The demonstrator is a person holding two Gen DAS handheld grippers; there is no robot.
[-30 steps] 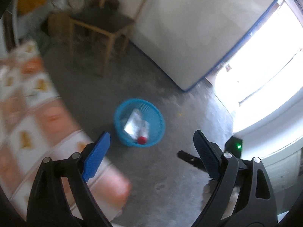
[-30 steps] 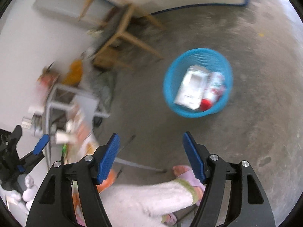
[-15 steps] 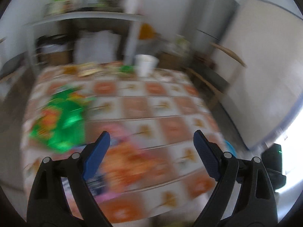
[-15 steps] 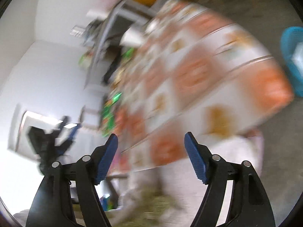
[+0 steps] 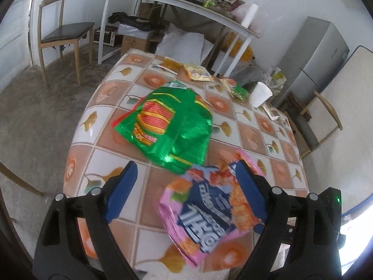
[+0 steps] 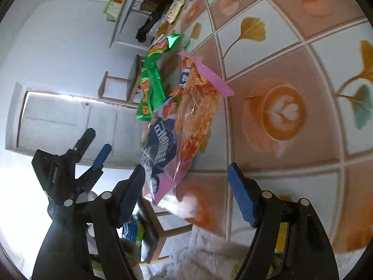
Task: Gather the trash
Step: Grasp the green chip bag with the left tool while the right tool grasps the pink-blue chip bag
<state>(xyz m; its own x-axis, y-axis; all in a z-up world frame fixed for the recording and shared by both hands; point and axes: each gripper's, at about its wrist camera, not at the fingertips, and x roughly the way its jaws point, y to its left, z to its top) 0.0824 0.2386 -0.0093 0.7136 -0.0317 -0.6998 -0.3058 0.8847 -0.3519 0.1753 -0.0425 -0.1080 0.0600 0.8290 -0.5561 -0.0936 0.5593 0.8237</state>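
- The left wrist view looks forward and down along its own fingers, from above the near edge of the table (image 5: 247, 121), across the patterned cloth toward the far wall.
- The right wrist view is rolled sideways, so the table (image 6: 291, 53) stands tilted; it sits close to the cloth.
- Both views share the pink snack bag (image 5: 209, 214) (image 6: 184, 116) and the green bag (image 5: 167, 126) (image 6: 151, 84), near the lens and perhaps slightly blurred.
- The right view also catches the left gripper (image 6: 93, 147) at its left.
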